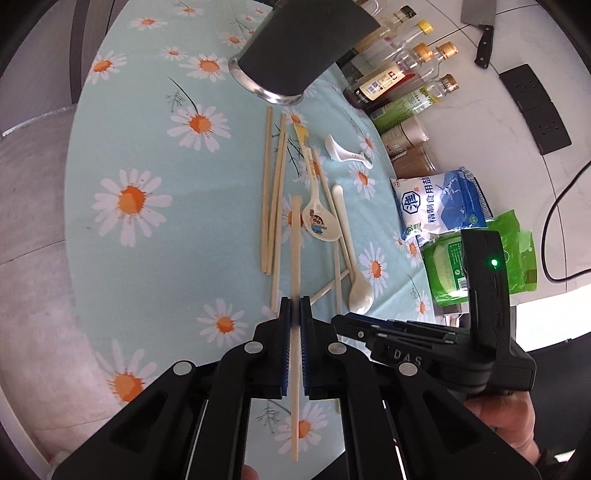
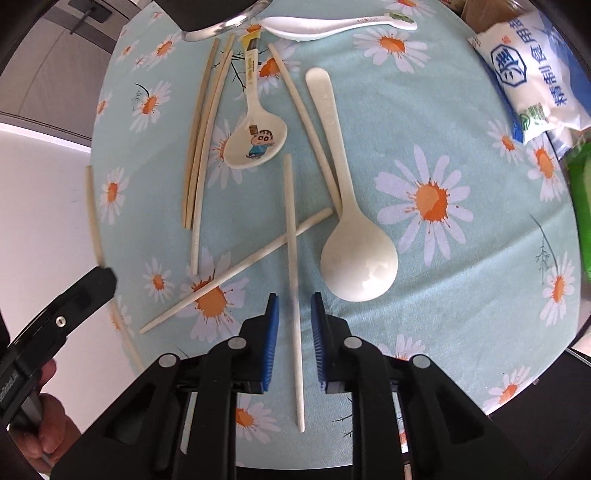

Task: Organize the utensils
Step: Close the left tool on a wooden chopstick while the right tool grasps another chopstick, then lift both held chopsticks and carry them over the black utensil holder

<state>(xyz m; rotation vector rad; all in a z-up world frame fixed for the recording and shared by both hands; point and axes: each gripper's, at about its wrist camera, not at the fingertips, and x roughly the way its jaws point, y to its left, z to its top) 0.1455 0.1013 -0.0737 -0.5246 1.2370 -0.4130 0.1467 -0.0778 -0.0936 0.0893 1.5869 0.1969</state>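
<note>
Left tool (image 1: 294, 308): blue pads pressed together on a pale chopstick (image 1: 295, 258), pinched near mid-length and lifted clear of the daisy-print cloth (image 1: 147, 129) covering the counter; stick running lengthwise between the jaws, both ends free.

Right tool (image 2: 294, 314): pointed straight down over the cloth, jaws spread a little, straddling a white chopstick (image 2: 293, 258) lying flat; pads on either side, not pressing on it. No earlier view given for comparison.

Crossing under that white chopstick: a second white chopstick (image 2: 236, 269), set diagonally toward the near left edge of the cloth.

Just right of the crossing: plain white spoon (image 2: 358, 266), bowl toward the near edge, handle toward the far edge, a tan chopstick (image 2: 306, 122) lying along its left side.

Toward the middle: cartoon-printed spoon (image 2: 256, 142), bowl near, handle pointing at the far edge.

Left of the cartoon spoon: bundle of three tan chopsticks (image 2: 203, 129), roughly parallel, touching one another.

Near the far edge: white ceramic soup spoon (image 2: 325, 26), lying crosswise; beside it, a dark utensil holder with a metal rim (image 1: 295, 48), standing on the cloth.

Along the right edge of the counter: sauce bottles (image 1: 391, 81), a blue-and-white salt bag (image 1: 439, 203), a green packet (image 1: 447, 273).

Beyond the bottles, on the white surface: cleaver (image 1: 480, 26) with black handle.

Lower left of the right wrist view: body of the left tool held by a hand (image 2: 48, 435).
</note>
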